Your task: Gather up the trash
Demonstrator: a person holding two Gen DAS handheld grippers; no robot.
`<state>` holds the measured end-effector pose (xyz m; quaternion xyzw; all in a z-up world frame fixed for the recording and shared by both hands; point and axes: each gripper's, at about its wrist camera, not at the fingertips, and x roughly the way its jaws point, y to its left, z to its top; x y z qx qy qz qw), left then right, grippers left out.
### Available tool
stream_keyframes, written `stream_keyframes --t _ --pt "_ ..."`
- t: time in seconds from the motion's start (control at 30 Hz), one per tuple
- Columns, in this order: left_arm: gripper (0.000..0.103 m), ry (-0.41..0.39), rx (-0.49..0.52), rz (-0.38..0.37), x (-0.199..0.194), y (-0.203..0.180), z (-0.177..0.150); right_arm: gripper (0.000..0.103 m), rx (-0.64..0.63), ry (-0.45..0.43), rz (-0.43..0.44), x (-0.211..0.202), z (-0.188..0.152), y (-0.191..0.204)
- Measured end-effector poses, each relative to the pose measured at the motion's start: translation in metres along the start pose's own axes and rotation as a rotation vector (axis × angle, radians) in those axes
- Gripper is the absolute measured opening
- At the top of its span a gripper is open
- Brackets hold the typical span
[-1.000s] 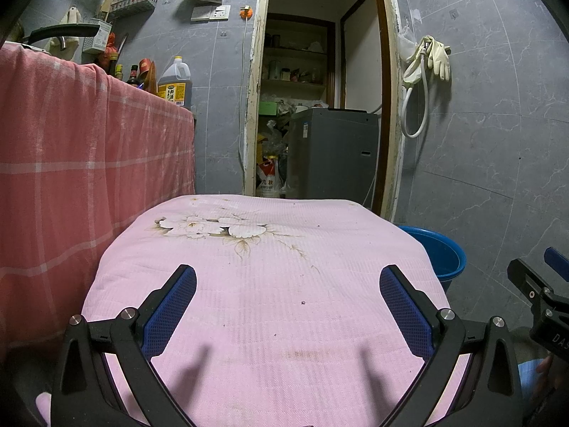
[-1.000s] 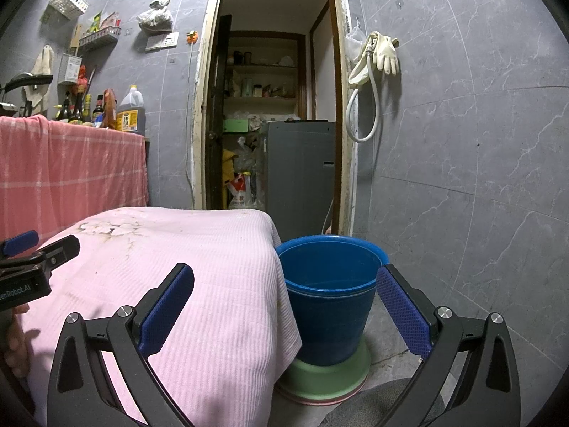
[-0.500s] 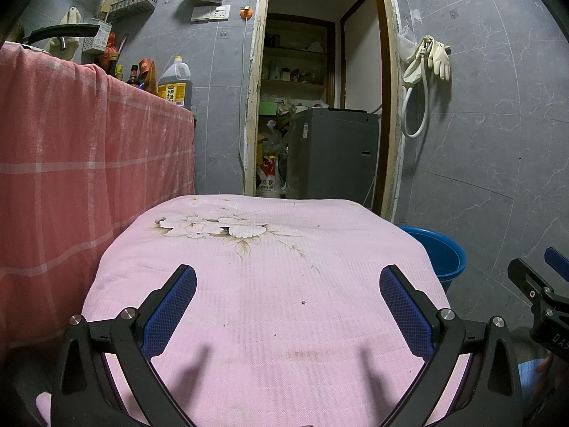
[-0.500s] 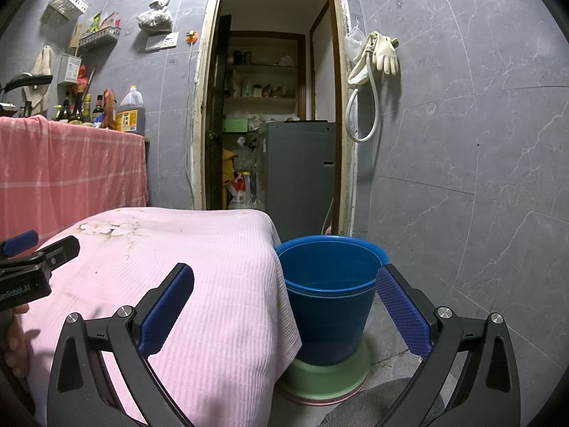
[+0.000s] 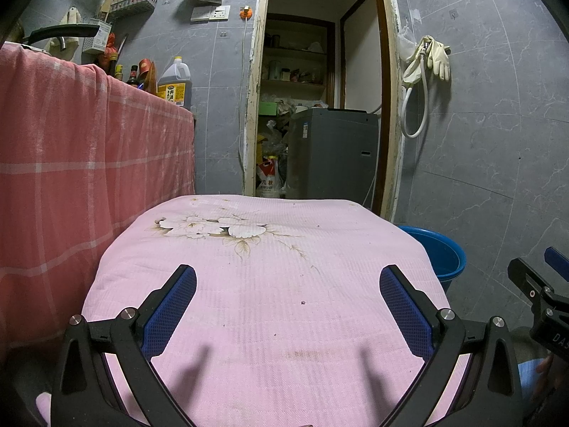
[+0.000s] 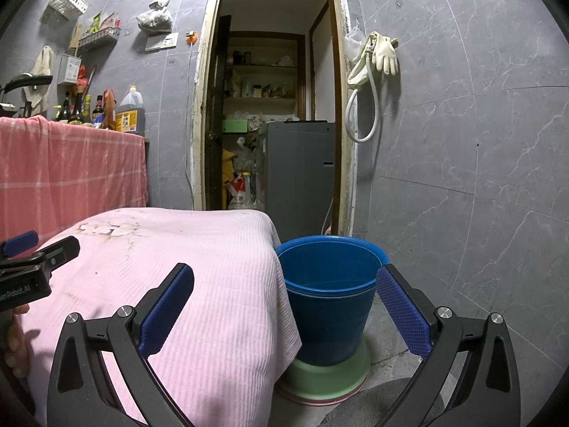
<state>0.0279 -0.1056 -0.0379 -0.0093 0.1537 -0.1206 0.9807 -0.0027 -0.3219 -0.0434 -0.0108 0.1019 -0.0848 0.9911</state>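
Note:
My left gripper [image 5: 288,281] is open and empty, held just above a table covered in pink cloth [image 5: 270,284]. A tiny dark crumb [image 5: 303,302] lies on the cloth between its fingers. My right gripper [image 6: 284,284] is open and empty, straddling the table's right edge [image 6: 270,249] and a blue bucket [image 6: 330,299] that stands on the floor on a green basin [image 6: 327,373]. The bucket also shows in the left wrist view [image 5: 441,256]. The right gripper shows at the right edge of the left wrist view [image 5: 537,291]; the left gripper shows at the left of the right wrist view [image 6: 32,256].
A red checked cloth [image 5: 71,163] covers a higher counter on the left, with bottles and an oil jug [image 5: 174,82] on it. A doorway behind the table opens onto a grey appliance [image 5: 330,149] and clutter. Gloves and a hose [image 5: 426,71] hang on the tiled wall.

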Motion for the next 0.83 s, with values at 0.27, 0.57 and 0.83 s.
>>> stream_keyframes --t 0.27,0.57,0.83 --pt "0.101 -0.002 0.001 0.008 -0.0006 -0.0005 0.0005 0.103 0.000 0.001 0.000 0.0005 -0.0001 0.0001" --pt "0.101 -0.001 0.014 0.010 -0.0027 -0.0029 0.0015 0.103 0.000 0.001 0.000 -0.0002 -0.0002 0.0012" --pt "0.101 -0.001 0.021 0.008 -0.0012 -0.0009 0.0012 0.103 0.000 0.001 -0.001 0.0000 0.0000 0.0020"
